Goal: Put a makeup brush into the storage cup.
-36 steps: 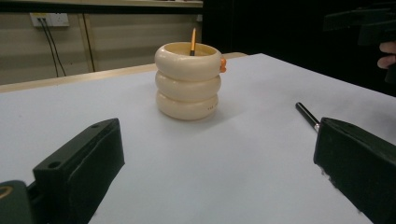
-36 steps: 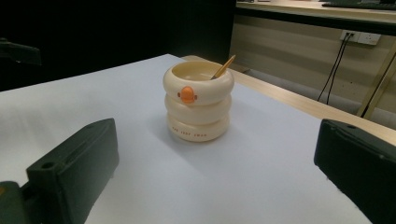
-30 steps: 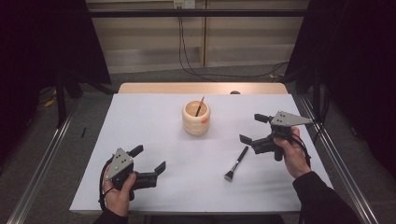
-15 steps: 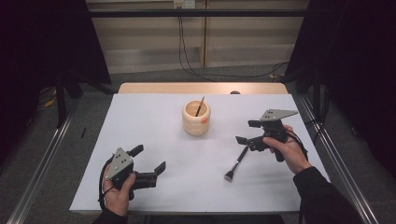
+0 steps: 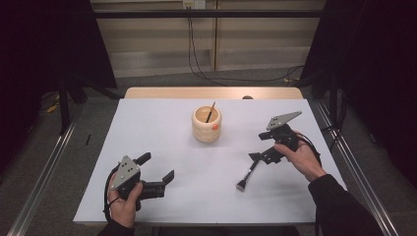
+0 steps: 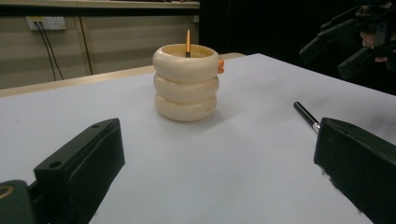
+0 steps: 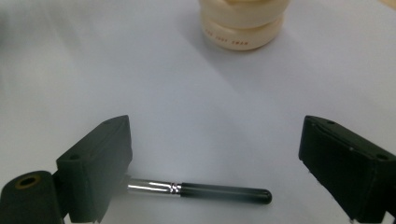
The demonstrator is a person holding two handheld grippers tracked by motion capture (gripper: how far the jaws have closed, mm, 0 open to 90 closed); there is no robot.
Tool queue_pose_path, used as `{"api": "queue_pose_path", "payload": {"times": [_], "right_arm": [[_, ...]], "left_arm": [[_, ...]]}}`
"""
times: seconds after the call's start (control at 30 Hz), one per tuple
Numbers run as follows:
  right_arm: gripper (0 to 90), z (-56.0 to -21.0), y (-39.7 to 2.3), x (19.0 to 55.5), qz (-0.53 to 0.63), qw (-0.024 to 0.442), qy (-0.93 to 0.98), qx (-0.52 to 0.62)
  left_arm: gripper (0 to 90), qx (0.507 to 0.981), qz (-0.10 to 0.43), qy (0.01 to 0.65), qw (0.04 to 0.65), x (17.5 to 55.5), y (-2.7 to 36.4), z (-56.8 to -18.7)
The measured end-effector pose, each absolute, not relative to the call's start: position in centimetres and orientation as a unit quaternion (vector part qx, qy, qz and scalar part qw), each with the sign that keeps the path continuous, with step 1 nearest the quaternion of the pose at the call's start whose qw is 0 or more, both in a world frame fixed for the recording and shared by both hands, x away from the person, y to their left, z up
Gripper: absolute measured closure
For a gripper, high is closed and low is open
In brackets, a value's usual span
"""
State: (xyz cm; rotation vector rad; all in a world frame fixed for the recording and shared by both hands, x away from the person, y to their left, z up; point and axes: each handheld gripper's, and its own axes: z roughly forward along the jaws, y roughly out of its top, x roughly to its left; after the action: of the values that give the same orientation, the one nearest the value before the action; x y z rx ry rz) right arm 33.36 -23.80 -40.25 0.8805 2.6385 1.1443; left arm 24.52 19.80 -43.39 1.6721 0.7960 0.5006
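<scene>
While flat, brush (image 7: 201, 190) handle rightward

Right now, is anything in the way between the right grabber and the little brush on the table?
No, nothing visible. The right gripper hangs just over the brush, jaws open on either side. The ringed cup stands farther off on the white table.

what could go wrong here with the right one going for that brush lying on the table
The right hand-held gripper is open, its jaws standing along the brush rather than across it, so closing may miss or push it. The handle is thin, round and flat on the table, so it could roll or slip out. The cream pot already holds another brush; a careless drop-in could knock it.
</scene>
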Motion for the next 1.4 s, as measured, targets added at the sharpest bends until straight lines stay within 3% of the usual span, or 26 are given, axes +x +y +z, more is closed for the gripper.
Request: {"api": "queue_pose_path", "payload": {"times": [0.13, 0.33, 0.6, 1.07, 1.33, 1.4], "right_arm": [[8.3, -40.2, -23.4, 33.9, 0.355, 0.025, 0.898, 0.257], [15.5, -40.3, -23.0, 34.6, 0.320, 0.003, 0.922, 0.220], [15.6, -41.1, -22.2, 34.8, 0.299, -0.024, 0.937, 0.182], [27.4, -41.9, -21.0, 35.3, 0.213, -0.019, 0.970, 0.115], [42.3, -42.8, -20.4, 35.4, 0.173, -0.019, 0.984, 0.045], [41.5, -42.9, -20.3, 35.4, 0.165, -0.015, 0.986, 0.033]], "left_arm": [[1.4, 0.716, 0.214, 0.338, 0.572, 24.5, 19.8, -43.4], [1.4, 0.716, 0.211, 0.337, 0.573, 24.6, 19.9, -43.5], [1.4, 0.716, 0.215, 0.340, 0.571, 24.6, 19.9, -43.5], [1.4, 0.720, 0.215, 0.339, 0.566, 24.8, 19.9, -43.6], [1.4, 0.724, 0.212, 0.339, 0.563, 24.9, 19.9, -43.7], [1.3, 0.724, 0.214, 0.338, 0.561, 24.9, 19.9, -43.7]]}}
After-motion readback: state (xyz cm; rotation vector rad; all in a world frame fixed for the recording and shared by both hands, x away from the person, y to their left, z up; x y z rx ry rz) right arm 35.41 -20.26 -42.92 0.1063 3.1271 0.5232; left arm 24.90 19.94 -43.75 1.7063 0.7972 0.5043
